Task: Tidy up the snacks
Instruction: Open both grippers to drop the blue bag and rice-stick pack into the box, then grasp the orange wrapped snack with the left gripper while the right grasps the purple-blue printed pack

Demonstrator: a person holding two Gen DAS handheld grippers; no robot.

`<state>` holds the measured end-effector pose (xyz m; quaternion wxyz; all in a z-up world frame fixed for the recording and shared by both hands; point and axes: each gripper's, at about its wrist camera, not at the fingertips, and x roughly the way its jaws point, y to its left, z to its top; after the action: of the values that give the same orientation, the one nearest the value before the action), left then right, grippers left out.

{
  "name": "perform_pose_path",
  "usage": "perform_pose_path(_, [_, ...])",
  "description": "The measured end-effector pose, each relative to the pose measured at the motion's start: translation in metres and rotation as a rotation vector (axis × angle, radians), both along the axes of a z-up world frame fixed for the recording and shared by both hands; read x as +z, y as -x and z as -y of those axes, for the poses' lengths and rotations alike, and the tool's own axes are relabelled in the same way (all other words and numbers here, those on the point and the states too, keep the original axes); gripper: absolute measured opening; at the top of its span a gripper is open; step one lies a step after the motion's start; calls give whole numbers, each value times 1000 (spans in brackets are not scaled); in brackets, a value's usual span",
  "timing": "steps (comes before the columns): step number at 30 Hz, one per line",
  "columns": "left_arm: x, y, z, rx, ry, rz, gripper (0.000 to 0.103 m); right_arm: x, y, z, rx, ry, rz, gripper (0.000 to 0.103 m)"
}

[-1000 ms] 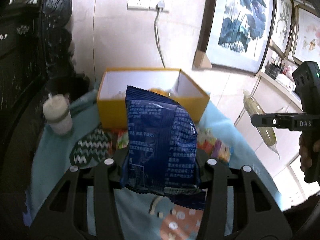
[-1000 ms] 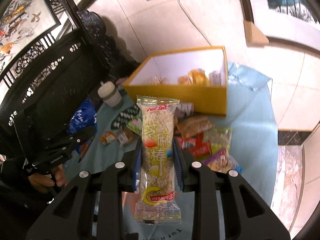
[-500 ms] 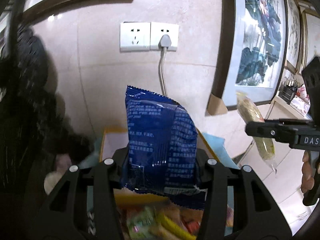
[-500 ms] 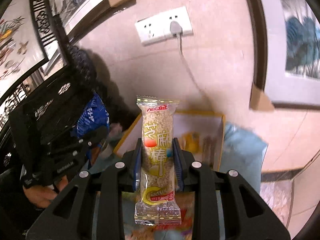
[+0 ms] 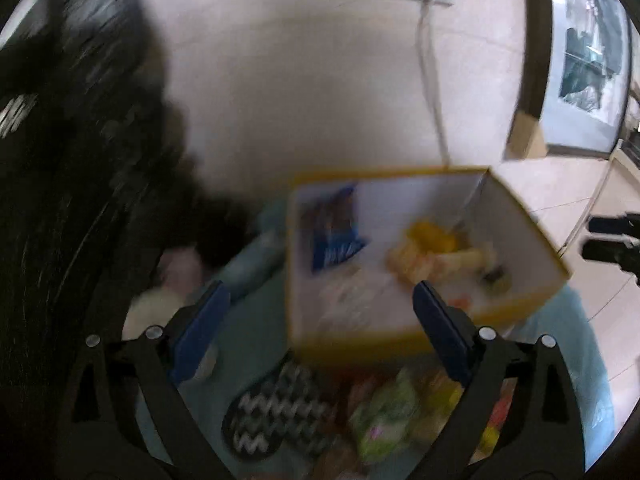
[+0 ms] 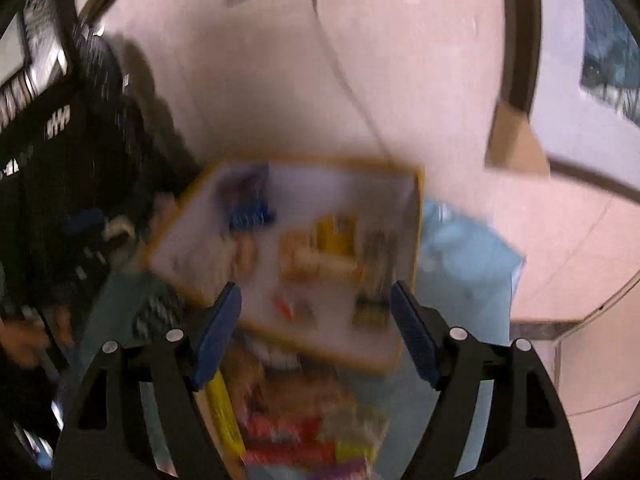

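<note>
Both claws gape empty, jaws just sprung wide: our left gripper and right gripper release over the yellow box. We see the blue packet inside, leaning at the box's far left wall, long axis upright. Nearer us than the box, loose snacks lie heaped on the teal cloth, below both claws, blurred, bright-wrapped; either hand looks near enough.
</note>
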<state>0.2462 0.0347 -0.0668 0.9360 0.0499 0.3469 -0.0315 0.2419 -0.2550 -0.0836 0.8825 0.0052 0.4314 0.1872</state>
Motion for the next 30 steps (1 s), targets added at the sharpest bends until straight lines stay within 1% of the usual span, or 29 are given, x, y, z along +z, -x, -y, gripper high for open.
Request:
perform_pose_path(1, [-13, 16, -12, 50, 4, -13, 94, -14, 16, 2, 15, 19, -13, 77])
perform_pose_path(2, [-24, 28, -21, 95, 21, -32, 94, -21, 26, 2, 23, 35, -24, 77])
perform_pose_path(4, [-55, 58, -44, 215, 86, -105, 94, -42, 47, 1, 37, 74, -50, 77])
perform_pose_path(5, [-71, 71, -53, 267, 109, -149, 94, -58, 62, 3, 45, 119, -65, 77])
perform_pose_path(6, [-83, 80, -57, 299, 114, -178, 94, -70, 74, 4, 52, 165, -70, 77])
perform_pose_path(7, [-97, 93, -64, 349, 101, -212, 94, -78, 81, 6, 55, 194, -73, 77])
perform_pose_path(8, [-105, 102, -71, 388, 92, -225, 94, -90, 94, 8, 55, 227, -85, 77])
perform_pose_path(9, [-111, 109, -78, 424, 92, -230, 94, -100, 103, 11, 46, 246, -100, 77])
perform_pose_path(11, [-122, 118, -91, 480, 95, -250, 94, -113, 113, 17, 23, 243, -132, 77])
perform_pose_path(12, [-124, 117, -93, 484, 85, -260, 94, -119, 116, 19, 10, 243, -147, 77])
perform_pose_path(14, [-130, 115, -91, 462, 38, -269, 94, -126, 120, 21, -9, 264, -157, 77])
perform_pose_path(17, [-136, 106, -84, 414, -9, -258, 94, -126, 119, 18, -18, 279, -145, 77])
perform_pose_path(19, [-146, 95, -83, 393, -14, -282, 94, -127, 116, 14, -22, 289, -136, 77])
perform_pose_path(21, [-157, 90, -82, 376, 2, -301, 94, -128, 114, 11, -25, 296, -110, 77])
perform_pose_path(22, [-165, 87, -84, 373, 0, -328, 98, -128, 113, 12, -26, 295, -89, 77])
perform_pose_path(23, [-165, 91, -87, 381, 12, -298, 98, -128, 113, 10, -25, 296, -50, 77])
perform_pose_path(24, [-167, 91, -88, 378, 20, -304, 96, -131, 108, 11, -27, 297, -47, 77])
perform_pose_path(25, [-166, 93, -88, 363, 34, -294, 87, -135, 105, 11, -29, 294, -61, 77])
perform_pose_path(26, [-164, 94, -85, 331, 36, -287, 77, -142, 102, 13, -31, 268, -109, 76])
perform_pose_path(27, [-162, 96, -78, 284, 25, -274, 58, -150, 100, 14, -35, 244, -168, 75])
perform_pose_path(28, [-160, 98, -67, 242, -29, -263, 50, -155, 100, 17, -40, 218, -200, 74])
perform_pose_path(29, [-158, 102, -58, 208, -54, -252, 47, -156, 100, 19, -44, 202, -202, 71])
perform_pose_path(30, [-157, 106, -56, 205, -43, -248, 44, -154, 100, 19, -42, 198, -201, 64])
